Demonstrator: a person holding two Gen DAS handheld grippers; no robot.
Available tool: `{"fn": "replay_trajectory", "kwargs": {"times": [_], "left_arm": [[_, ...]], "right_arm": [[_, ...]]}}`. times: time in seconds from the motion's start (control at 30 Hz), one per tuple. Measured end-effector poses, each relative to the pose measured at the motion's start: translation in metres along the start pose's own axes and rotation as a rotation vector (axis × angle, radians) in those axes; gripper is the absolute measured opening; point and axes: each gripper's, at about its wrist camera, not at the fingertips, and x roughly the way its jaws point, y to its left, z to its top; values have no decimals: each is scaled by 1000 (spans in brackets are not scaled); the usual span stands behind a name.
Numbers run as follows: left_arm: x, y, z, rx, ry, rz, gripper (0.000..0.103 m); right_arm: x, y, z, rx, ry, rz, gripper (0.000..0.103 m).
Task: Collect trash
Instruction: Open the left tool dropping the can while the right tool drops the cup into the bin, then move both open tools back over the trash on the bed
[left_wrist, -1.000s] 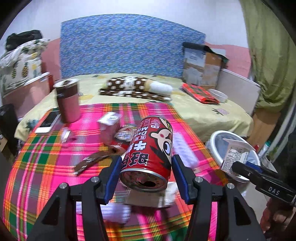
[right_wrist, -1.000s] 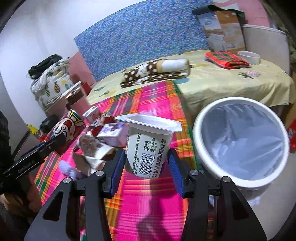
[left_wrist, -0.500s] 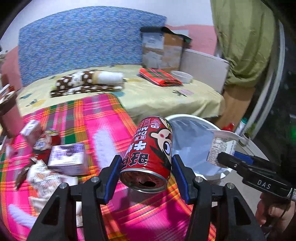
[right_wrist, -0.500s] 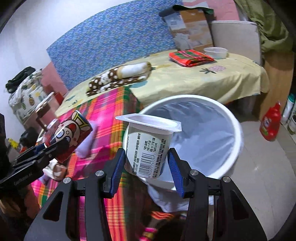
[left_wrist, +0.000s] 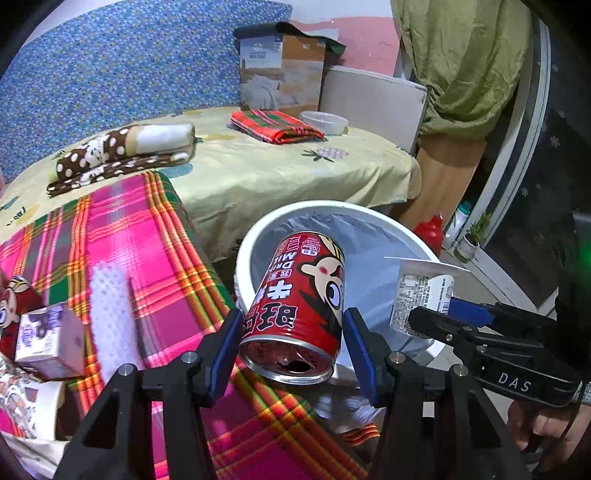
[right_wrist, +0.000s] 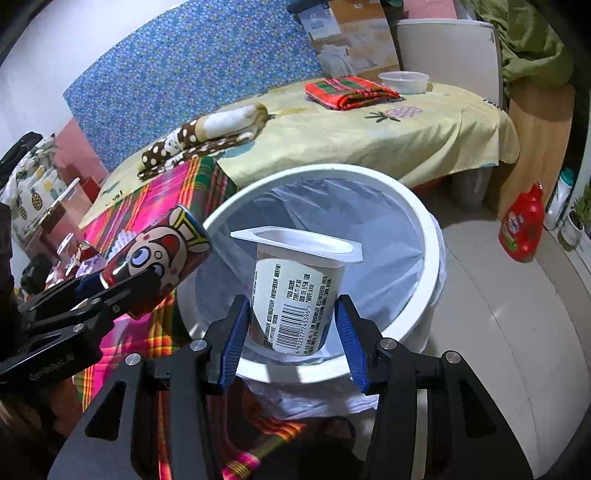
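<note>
My left gripper (left_wrist: 291, 332) is shut on a red milk can (left_wrist: 299, 302) with a cartoon face, held tilted at the near left rim of the white trash bin (left_wrist: 258, 236). My right gripper (right_wrist: 291, 325) is shut on a white yogurt cup (right_wrist: 295, 291), upright over the bin (right_wrist: 424, 221), which is lined with a clear bag. The can also shows in the right wrist view (right_wrist: 159, 258), and the cup in the left wrist view (left_wrist: 417, 291). More trash lies on the pink plaid cloth (left_wrist: 140, 236): a purple carton (left_wrist: 48, 336) and wrappers (left_wrist: 22, 395).
A bed with a yellow sheet (left_wrist: 280, 166) stands behind the bin, bearing a dotted blanket (left_wrist: 122, 151), a folded plaid cloth (left_wrist: 277, 125) and a white bowl (left_wrist: 325, 122). A red detergent bottle (right_wrist: 521, 225) stands on the tiled floor at right.
Both grippers have swung right from the plaid cloth to the trash bin, each keeping its hold. The can and the cup now hang at and over the bin's opening.
</note>
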Motion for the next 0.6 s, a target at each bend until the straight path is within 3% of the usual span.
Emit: {"fn": "replay_trajectory", "kwargs": {"times": [0.33, 0.6], "left_arm": [[18, -8, 5, 15, 25, -18, 57], [16, -4, 4, -7, 27, -23, 57]], "right_arm": [[10, -9, 1, 11, 58, -18, 51], [3, -11, 0, 24, 40, -15, 51]]}}
